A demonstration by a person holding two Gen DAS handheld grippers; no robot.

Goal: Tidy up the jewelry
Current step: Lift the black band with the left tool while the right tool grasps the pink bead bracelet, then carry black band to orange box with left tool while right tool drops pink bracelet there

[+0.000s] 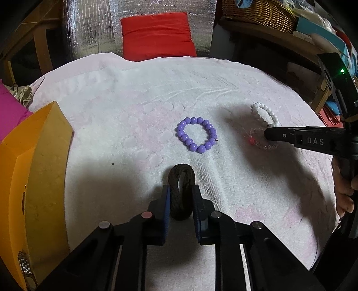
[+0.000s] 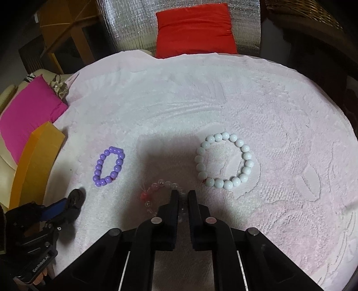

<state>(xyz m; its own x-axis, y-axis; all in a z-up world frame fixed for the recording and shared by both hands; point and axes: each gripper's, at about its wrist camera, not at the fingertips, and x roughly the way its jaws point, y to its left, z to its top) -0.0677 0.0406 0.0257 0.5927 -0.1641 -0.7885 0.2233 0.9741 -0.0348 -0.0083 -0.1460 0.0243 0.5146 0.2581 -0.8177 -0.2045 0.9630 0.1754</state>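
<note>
My left gripper (image 1: 180,190) is shut on a black woven band (image 1: 180,192) and holds it just above the white towel (image 1: 134,100). It also shows in the right wrist view (image 2: 73,201). My right gripper (image 2: 183,194) is shut on a clear bead bracelet (image 2: 154,190) with a red charm, low on the towel; it also shows in the left wrist view (image 1: 266,134). A purple bead bracelet (image 1: 197,134) (image 2: 109,166) lies between the grippers. A white bead bracelet (image 2: 223,160) (image 1: 265,114) lies to the right.
An orange box (image 1: 38,179) (image 2: 35,161) stands open at the left edge, with a metal watch band (image 1: 26,270) inside. A pink cloth (image 2: 29,116) lies beyond it. A red cushion (image 1: 156,35) sits past the far edge, a wicker basket (image 1: 257,11) at the back right.
</note>
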